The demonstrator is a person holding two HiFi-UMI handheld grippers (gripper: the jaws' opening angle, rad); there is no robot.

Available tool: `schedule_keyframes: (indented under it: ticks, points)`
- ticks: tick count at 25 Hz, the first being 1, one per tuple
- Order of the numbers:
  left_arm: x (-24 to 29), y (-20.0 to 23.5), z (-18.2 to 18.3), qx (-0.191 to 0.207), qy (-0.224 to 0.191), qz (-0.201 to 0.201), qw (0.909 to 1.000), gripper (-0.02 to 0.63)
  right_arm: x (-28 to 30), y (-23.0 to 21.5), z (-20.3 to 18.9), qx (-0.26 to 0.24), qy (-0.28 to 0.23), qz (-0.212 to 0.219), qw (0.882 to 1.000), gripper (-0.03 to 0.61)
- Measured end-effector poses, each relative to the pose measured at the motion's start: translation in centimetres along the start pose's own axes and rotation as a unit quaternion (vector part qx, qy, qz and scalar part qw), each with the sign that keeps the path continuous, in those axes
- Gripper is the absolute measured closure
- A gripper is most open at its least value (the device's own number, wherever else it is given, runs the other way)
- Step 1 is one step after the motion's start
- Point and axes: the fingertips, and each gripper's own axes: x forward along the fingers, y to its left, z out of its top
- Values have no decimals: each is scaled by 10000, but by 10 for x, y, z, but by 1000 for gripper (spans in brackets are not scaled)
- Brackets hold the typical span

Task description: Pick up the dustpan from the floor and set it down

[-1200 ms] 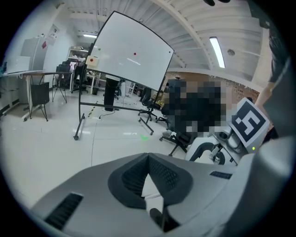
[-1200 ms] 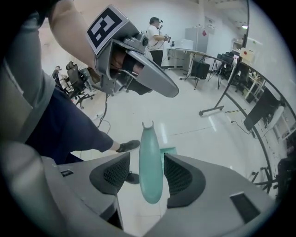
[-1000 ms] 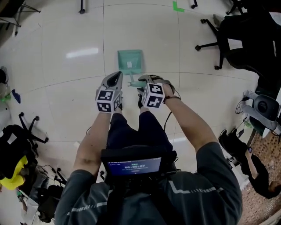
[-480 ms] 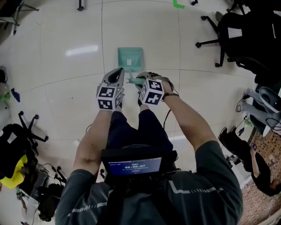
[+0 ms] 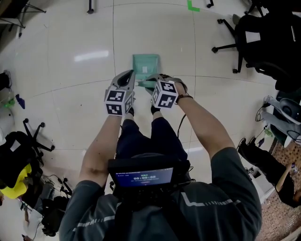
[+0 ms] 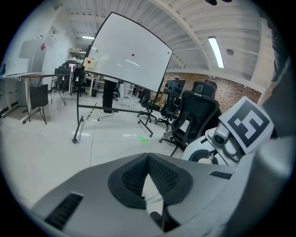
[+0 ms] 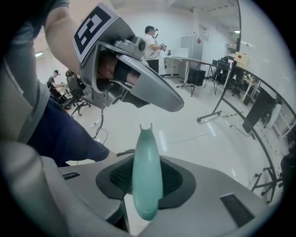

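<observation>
Dustpan handle mostly hidden behind right gripper. Right gripper view: dustpan body hidden below jaws. Chair cut by right edge.

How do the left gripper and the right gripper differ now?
The right gripper has just closed its jaws on the green handle of the dustpan; the left gripper holds nothing. The left gripper's pads meet at their tips; the right gripper's are parted by the handle. Both bear marker cubes.

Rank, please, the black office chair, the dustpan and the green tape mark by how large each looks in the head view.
1. black office chair, clearly the largest
2. dustpan
3. green tape mark, the smallest
</observation>
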Motion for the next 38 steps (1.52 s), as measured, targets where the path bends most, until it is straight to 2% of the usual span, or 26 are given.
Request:
schedule_keyframes:
  ticks: [9,13,16,19,24,28,33,35,38]
  points:
    - [-7,8,-6,-23,-21,31,10000,588,7,1,9,-236,-32,59,9997,439]
    - [-16,9,13,18,-131,-78,9999,587,-9,-9,30,-233,-174,3,9996,439]
    - [-37,5,50,106,-332,-121,9993,588,-43,-17,57,-65,-338,-34,9994,439]
    - [-74,-5,103,119,-554,-81,9984,588,-97,-19,87,-34,-518,-68,9986,439]
    - [-159,-24,209,99,-1126,-5,9936,588,-201,-10,137,16,-766,-210,9968,439]
    - [-225,-57,269,228,-1505,-42,9883,588,-278,14,165,28,-854,-265,9960,439]
    - [-303,-102,318,592,-2000,-195,9778,588,-363,36,196,42,-1210,-473,9915,439]
    - [-324,-112,328,654,-2153,-255,9740,588,-386,44,208,29,-1342,-569,9893,440]
    - [-346,-126,335,684,-2338,-310,9694,588,-406,61,215,-204,-1284,-620,9896,440]
